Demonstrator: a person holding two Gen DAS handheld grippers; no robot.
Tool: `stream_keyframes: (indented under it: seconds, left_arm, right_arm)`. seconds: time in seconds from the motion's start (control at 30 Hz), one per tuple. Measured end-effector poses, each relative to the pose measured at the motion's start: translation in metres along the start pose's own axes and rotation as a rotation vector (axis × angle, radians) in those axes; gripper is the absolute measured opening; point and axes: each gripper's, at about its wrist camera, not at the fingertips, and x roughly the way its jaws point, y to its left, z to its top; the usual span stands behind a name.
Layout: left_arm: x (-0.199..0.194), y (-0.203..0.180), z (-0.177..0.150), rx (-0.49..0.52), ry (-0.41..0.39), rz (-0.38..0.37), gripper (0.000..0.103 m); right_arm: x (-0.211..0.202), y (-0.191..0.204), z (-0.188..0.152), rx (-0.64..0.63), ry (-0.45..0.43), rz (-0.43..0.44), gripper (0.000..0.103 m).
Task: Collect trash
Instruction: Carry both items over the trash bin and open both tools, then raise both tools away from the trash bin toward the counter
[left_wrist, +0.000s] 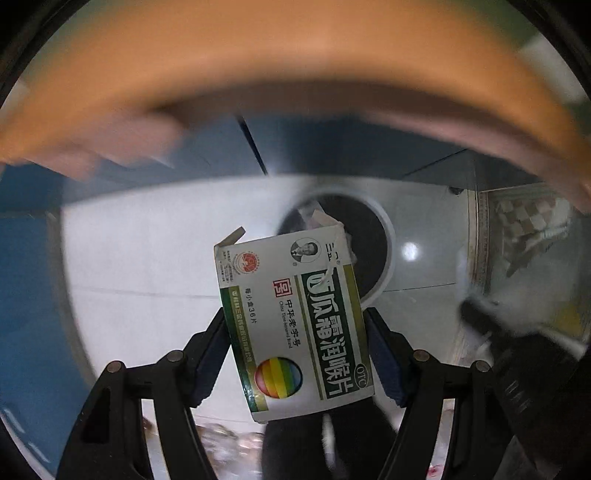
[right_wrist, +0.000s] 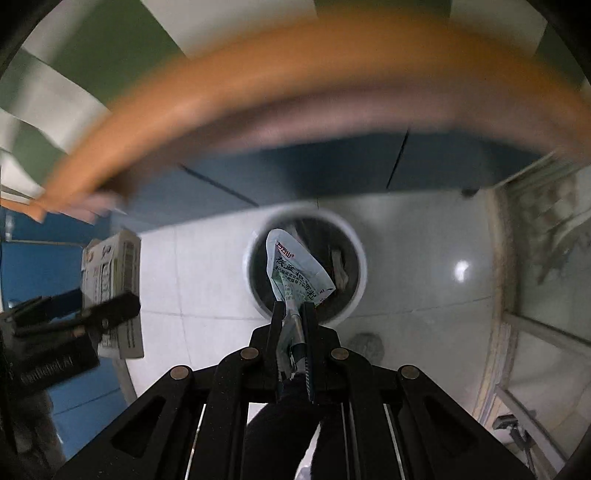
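My left gripper (left_wrist: 295, 321) is shut on a white and green medicine box (left_wrist: 291, 314) with a rainbow ball print, held by its long sides, pointing down over the floor. Beyond the box stands a round white-rimmed trash bin (left_wrist: 369, 236) with scraps inside. My right gripper (right_wrist: 293, 310) is shut on a crumpled pale sachet (right_wrist: 295, 269) with printed text, hanging right above the same trash bin (right_wrist: 354, 258). In the right wrist view the left gripper (right_wrist: 92, 306) and the medicine box (right_wrist: 114, 269) show at the left, beside the bin.
An orange table edge (left_wrist: 295, 66) arcs blurred across the top of both views. Blue cabinet panels (right_wrist: 332, 166) stand behind the bin on a pale tiled floor (left_wrist: 147, 258). A patterned mat (left_wrist: 524, 225) lies at the right. A small grey lump (right_wrist: 365, 343) lies on the floor near the bin.
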Motion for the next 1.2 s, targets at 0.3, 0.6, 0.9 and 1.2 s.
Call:
stream_keyframes:
  seconds: [0.3, 0.6, 0.9, 1.2]
  left_arm:
    - [0.169, -0.015, 0.036, -0.077, 0.185, -0.138, 0.068]
    - [0.201, -0.025, 0.039, -0.014, 0.224, -0.071, 0.07]
    - [0.162, 0.004, 0.027, -0.079, 0.114, 0.001, 0.103]
    - [0.119, 0.013, -0.003, -0.06, 0.054, 0.104, 0.103]
  right_arm:
    - [0.16, -0.073, -0.006, 0.124, 0.103, 0.05, 0.009]
    - [0.21, -0.083, -0.002, 0.119, 0.155, 0.051, 0.013]
    - [0.198, -0.078, 0.009, 0.139, 0.152, 0.032, 0.057]
    - [0.16, -0.061, -0.001, 0.078, 0.126, -0.117, 0.103]
